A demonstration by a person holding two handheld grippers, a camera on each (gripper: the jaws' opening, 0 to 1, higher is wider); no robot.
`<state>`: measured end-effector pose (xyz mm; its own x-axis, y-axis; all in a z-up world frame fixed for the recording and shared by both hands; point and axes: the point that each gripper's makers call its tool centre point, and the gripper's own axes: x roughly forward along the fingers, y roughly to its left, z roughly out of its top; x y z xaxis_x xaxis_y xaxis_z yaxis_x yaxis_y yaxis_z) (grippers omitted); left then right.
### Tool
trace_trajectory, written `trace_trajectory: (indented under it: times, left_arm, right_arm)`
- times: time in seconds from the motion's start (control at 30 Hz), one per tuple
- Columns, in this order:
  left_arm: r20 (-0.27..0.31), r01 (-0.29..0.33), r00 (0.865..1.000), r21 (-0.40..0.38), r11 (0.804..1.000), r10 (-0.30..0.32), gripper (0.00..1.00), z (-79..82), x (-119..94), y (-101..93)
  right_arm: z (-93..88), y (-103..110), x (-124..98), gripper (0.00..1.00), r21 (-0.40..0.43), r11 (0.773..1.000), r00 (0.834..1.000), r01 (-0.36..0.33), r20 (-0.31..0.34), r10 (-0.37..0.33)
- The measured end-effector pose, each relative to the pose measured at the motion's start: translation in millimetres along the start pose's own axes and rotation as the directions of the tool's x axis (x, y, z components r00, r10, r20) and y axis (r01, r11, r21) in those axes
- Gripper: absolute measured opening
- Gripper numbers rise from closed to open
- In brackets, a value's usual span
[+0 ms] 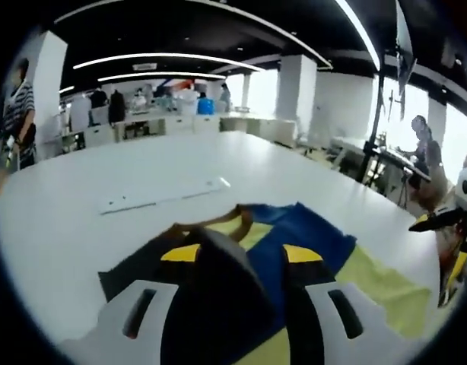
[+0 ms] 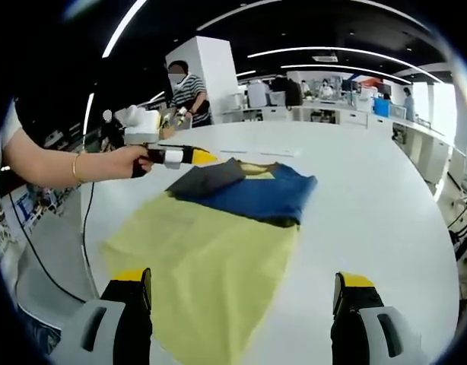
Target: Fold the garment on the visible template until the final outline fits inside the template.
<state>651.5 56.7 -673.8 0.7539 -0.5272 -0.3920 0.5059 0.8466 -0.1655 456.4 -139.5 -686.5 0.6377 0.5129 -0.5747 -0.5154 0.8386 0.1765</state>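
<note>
The garment lay on the table, its folded sleeve end on top of the far part of the body. The left gripper sat at the garment's far left corner — over the folded sleeve. Beyond the garment on the table lay a flat strip; the right gripper stood at the garment's near edge.

- One garment, yellow, blue and dark grey
- Two grippers: left gripper, right gripper
- One white table
- One white strip
</note>
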Motion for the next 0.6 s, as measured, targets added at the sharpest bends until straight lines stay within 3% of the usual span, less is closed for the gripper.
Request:
trace_trajectory:
  times: [0.07,0.17,0.3,0.43,0.6]
  left_arm:
    - [-0.008,-0.016,1.000,-0.045,0.999,0.016,0.34,-5.3,0,5.2]
    - [-0.050,-0.039,0.998,-0.027,0.999,0.038,0.30,-14.8,3,13.8]
    - [-0.050,-0.070,0.996,-0.065,0.995,0.067,0.28,-18.3,3,18.4]
    - [-0.088,-0.107,0.991,-0.025,0.994,0.104,0.24,-29.3,6,22.9]
    - [-0.114,-0.112,0.988,-0.047,0.993,0.106,0.17,-40.2,15,24.4]
  right_arm:
    - [-0.1,-1,-1,0.99,0.000,1.000,1.000,0.002,0.000,-0.002]
    - [-1.3,-2,-2,0.99,0.001,1.000,1.000,0.005,-0.002,-0.005]
    - [-3.9,-4,-5,0.99,0.004,1.000,1.000,0.012,-0.006,-0.012]
    - [-5.1,-3,-6,0.99,0.000,1.000,1.000,0.009,-0.009,-0.009]
    - [-5.1,-2,-8,0.99,-0.023,1.000,1.000,0.006,-0.003,-0.006]
